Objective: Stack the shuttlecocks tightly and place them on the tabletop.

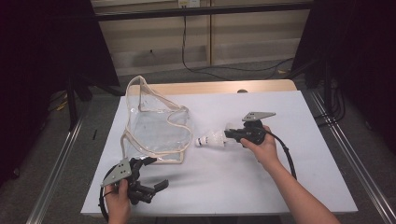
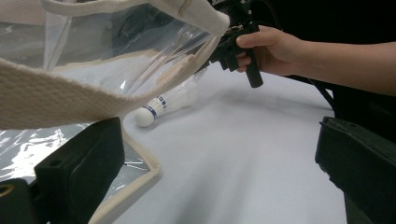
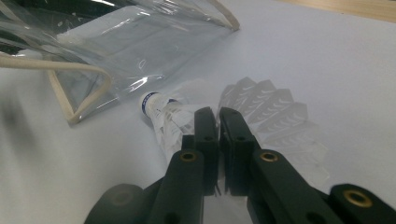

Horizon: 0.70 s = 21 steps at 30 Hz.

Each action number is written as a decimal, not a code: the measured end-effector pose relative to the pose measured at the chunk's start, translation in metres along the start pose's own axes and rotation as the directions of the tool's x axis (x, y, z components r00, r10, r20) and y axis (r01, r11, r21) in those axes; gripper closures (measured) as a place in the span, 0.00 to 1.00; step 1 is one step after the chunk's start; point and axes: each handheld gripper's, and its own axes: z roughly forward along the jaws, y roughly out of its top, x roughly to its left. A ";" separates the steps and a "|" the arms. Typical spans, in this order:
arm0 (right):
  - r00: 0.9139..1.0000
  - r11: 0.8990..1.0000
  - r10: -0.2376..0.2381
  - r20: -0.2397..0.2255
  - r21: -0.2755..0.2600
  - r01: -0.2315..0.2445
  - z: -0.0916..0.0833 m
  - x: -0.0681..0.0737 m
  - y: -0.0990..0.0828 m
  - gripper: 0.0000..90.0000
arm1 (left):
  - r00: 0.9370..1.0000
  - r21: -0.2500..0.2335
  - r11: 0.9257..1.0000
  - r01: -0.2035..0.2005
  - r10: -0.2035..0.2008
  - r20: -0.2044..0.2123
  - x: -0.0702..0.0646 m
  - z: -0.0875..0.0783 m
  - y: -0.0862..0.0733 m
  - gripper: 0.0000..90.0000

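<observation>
Shuttlecock (image 1: 212, 139) lying on white table (image 1: 280, 177) just beside clear bag (image 1: 156, 130), feather skirt pinched in closed right gripper (image 1: 229, 135). Left gripper (image 1: 154, 175) wide open, empty, near bag corner. Probably featherlight, skirt crushable; better gripped gently near cork

Shuttlecock and clear bag on the white table

A white shuttlecock (image 1: 212, 139) lay on its side, cork tip toward the bag, its feather skirt pinched in the right gripper (image 1: 232, 134). Just beside it a clear plastic bag (image 1: 156, 128) with cream cloth trim lay crumpled, its handles looping up.
</observation>
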 end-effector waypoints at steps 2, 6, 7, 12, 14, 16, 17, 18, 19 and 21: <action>1.000 1.000 0.001 0.006 0.004 -0.001 -0.002 -0.001 -0.001 0.95 | 1.000 -0.001 1.000 0.000 0.000 -0.001 0.000 0.000 0.000 0.02; 1.000 1.000 0.001 0.009 0.022 -0.002 -0.005 -0.003 -0.004 0.92 | 1.000 -0.004 1.000 0.002 -0.002 0.000 0.000 0.000 0.000 0.02; 1.000 0.999 -0.009 0.013 0.032 0.009 -0.005 -0.004 -0.004 0.91 | 1.000 -0.004 1.000 0.002 -0.002 0.000 0.000 0.000 0.000 0.02; 1.000 0.999 -0.020 0.012 0.045 0.019 -0.008 -0.004 -0.007 0.91 | 1.000 -0.003 1.000 0.001 -0.001 0.000 0.000 0.000 0.000 0.02; 1.000 0.998 -0.023 0.013 0.051 0.022 -0.009 -0.004 -0.008 0.90 | 1.000 -0.003 1.000 0.001 -0.001 -0.001 0.000 0.000 0.000 0.02; 1.000 0.998 -0.025 0.014 0.058 0.025 -0.009 -0.005 -0.009 0.90 | 1.000 -0.003 1.000 0.002 -0.002 -0.001 0.000 0.000 0.000 0.02; 1.000 0.998 -0.022 0.015 0.061 0.021 -0.010 -0.005 -0.010 0.90 | 1.000 -0.002 1.000 0.001 -0.001 -0.002 0.000 0.000 0.000 0.02; 1.000 0.998 -0.024 0.015 0.061 0.023 -0.010 -0.005 -0.010 0.90 | 1.000 -0.002 1.000 -0.002 0.002 -0.002 0.000 0.000 0.000 0.02; 1.000 0.998 -0.022 0.015 0.063 0.021 -0.010 -0.005 -0.011 0.89 | 1.000 -0.003 1.000 0.001 -0.001 -0.001 0.000 0.000 0.000 0.02; 0.999 0.997 -0.031 0.020 0.069 0.029 -0.011 -0.005 -0.012 0.89 | 1.000 0.000 1.000 -0.001 0.001 -0.001 0.000 0.000 0.000 0.02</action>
